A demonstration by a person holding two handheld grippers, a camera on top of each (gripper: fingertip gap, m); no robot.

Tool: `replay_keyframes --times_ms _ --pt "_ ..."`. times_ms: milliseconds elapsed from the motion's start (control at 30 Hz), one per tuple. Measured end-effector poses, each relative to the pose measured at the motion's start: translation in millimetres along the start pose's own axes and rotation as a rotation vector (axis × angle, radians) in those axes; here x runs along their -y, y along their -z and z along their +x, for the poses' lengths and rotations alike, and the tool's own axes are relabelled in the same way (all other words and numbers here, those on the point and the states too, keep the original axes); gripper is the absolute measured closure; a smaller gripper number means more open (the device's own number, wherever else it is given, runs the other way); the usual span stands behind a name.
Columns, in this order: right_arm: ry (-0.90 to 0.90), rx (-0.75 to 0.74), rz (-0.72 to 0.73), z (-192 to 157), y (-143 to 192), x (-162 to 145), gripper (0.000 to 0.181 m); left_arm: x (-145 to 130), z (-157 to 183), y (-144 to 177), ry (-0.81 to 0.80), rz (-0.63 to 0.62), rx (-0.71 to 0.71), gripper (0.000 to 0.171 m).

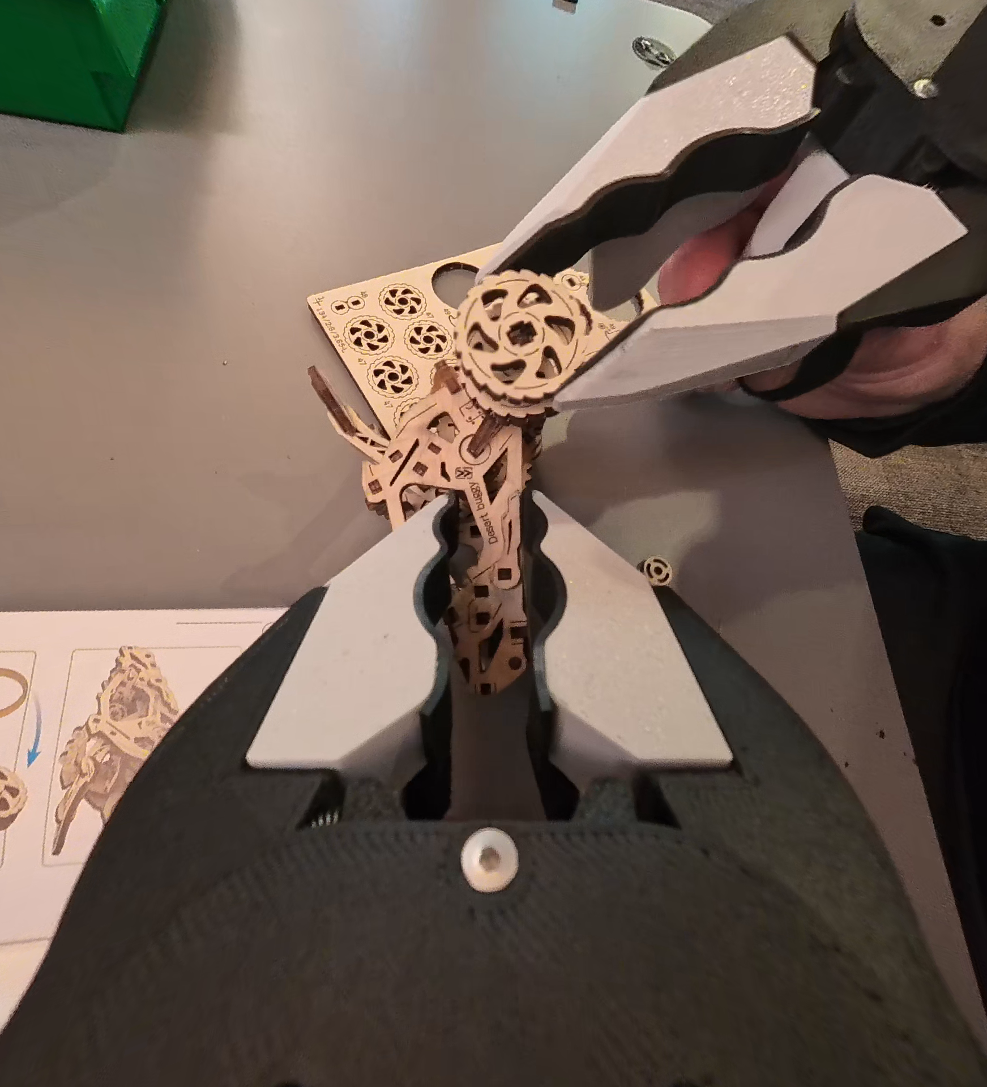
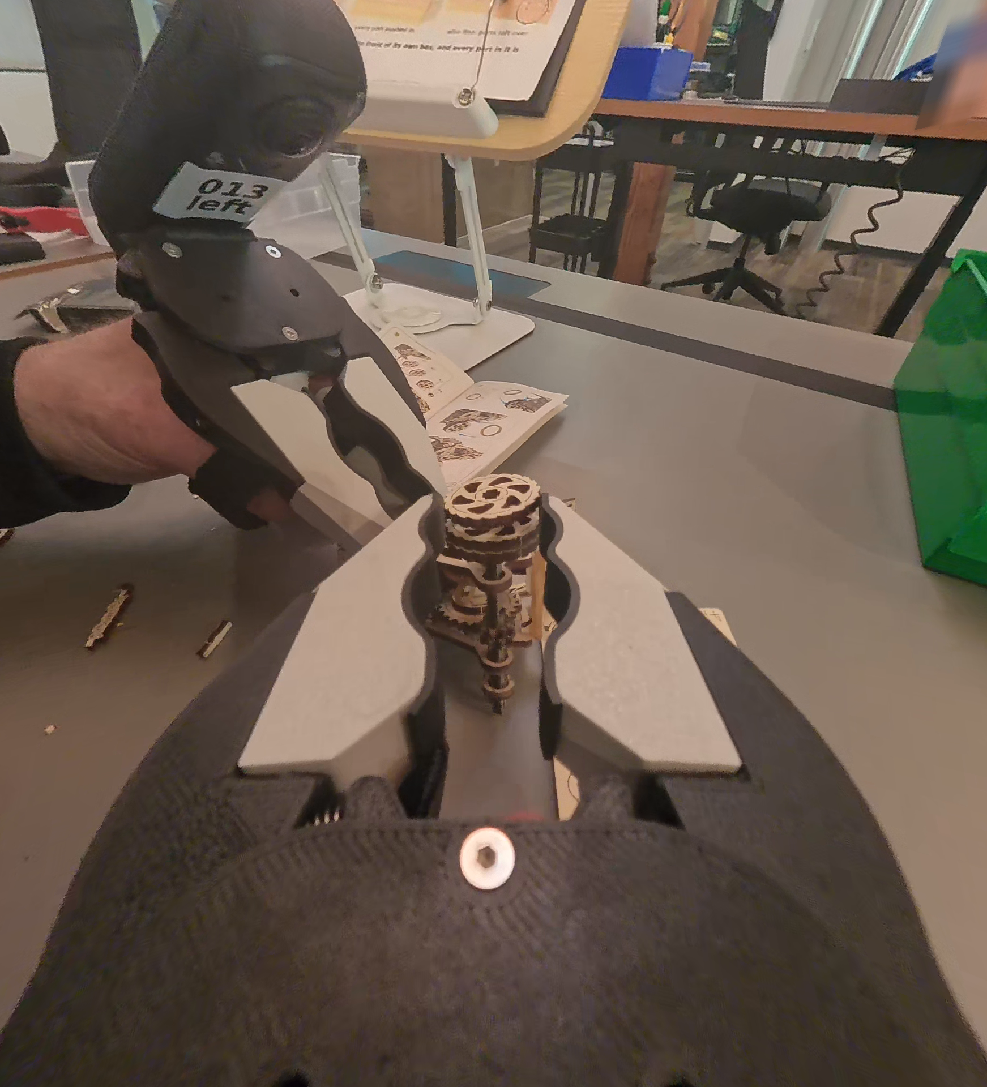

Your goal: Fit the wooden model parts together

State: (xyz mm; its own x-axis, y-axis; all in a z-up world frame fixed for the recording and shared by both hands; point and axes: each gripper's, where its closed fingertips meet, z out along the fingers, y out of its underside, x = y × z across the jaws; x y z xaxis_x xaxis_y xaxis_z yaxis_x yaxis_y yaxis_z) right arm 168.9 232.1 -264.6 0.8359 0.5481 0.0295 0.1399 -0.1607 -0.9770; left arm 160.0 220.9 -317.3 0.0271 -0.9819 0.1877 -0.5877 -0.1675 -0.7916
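Gripping wooden model (image 1: 479, 529), left tool (image 1: 491, 500); right tool (image 2: 494, 512) pinches wheel (image 2: 494, 509).

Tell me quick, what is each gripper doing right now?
Left gripper: closed on the flat frame of the wooden model.
Right gripper: closed around the toothed wheel at the model's end.

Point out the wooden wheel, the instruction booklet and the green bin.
wooden wheel (image 1: 513, 341), left wrist view, hub.
instruction booklet (image 1: 96, 635), left wrist view, page's blank top margin.
green bin (image 2: 961, 412), right wrist view, outer side wall.
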Motion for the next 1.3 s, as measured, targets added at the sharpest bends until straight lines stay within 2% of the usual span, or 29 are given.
replay_keyframes --times_ms 333,467,667,1167,1300 --pt "-0.007 -0.036 -0.011 -1.3 0.6 -0.1 0.151 2.6 -1.9 6.1 0.014 0.010 0.009 0.151" --pt "-0.018 -0.030 -0.009 -0.5 1.3 -0.5 0.151 20.9 0.0 21.3 -0.014 0.102 0.013 0.152" --pt "-0.006 -0.023 -0.023 -2.9 2.5 -2.5 0.147 33.9 -4.1 20.2 -0.063 0.107 0.034 0.156" --pt "0.084 -0.057 -0.073 -5.5 6.3 -5.4 0.137 35.7 -7.0 15.9 -0.018 0.085 -0.027 0.156" --pt "0.070 -0.035 -0.066 -6.4 7.4 -3.4 0.136 34.4 -6.6 20.0 0.023 0.111 -0.056 0.154"
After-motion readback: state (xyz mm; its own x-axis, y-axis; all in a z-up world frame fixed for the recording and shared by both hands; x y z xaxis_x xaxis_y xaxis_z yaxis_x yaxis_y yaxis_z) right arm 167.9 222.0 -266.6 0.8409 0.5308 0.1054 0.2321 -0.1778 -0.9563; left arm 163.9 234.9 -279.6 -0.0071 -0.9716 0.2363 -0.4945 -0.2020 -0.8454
